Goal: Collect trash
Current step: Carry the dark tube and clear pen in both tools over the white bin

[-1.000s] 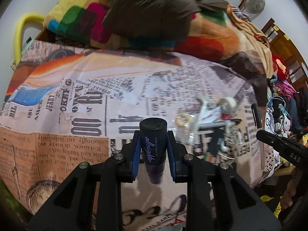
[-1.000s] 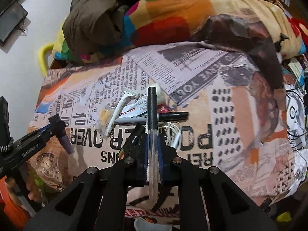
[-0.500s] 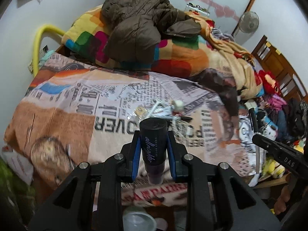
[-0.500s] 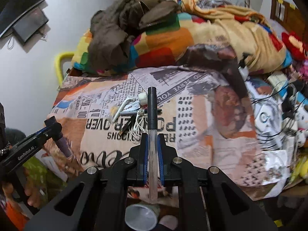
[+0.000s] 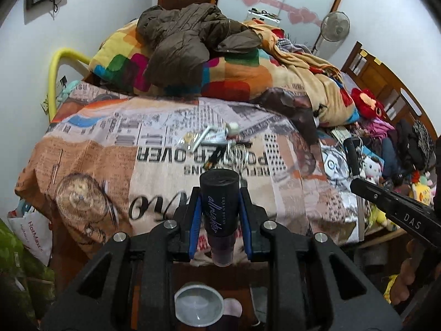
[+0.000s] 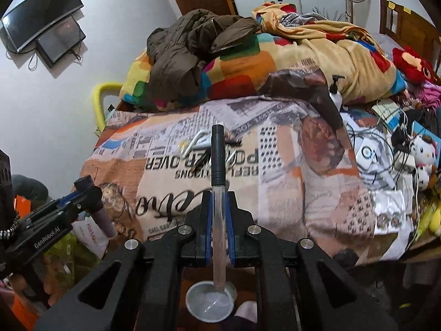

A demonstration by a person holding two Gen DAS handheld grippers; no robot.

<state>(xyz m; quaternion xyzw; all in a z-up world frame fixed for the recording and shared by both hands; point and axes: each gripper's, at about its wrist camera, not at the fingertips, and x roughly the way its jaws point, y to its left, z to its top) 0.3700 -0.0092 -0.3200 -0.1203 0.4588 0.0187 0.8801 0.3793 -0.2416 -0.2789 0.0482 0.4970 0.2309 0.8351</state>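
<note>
Both claws lifted off bed; cup [image 6: 209, 304] below holds nothing visible.

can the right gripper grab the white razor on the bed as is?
Probably not: the right gripper is already shut on a pen and stands well back from the razor, which lies in the small pile mid-bed. Nothing blocks the way otherwise.

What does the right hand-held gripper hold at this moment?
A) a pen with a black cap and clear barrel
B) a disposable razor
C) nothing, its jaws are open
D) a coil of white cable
A: the right hand-held gripper is shut on the pen, black cap pointing toward the bed, while the razor lies on the newspaper-print bedspread.
</note>
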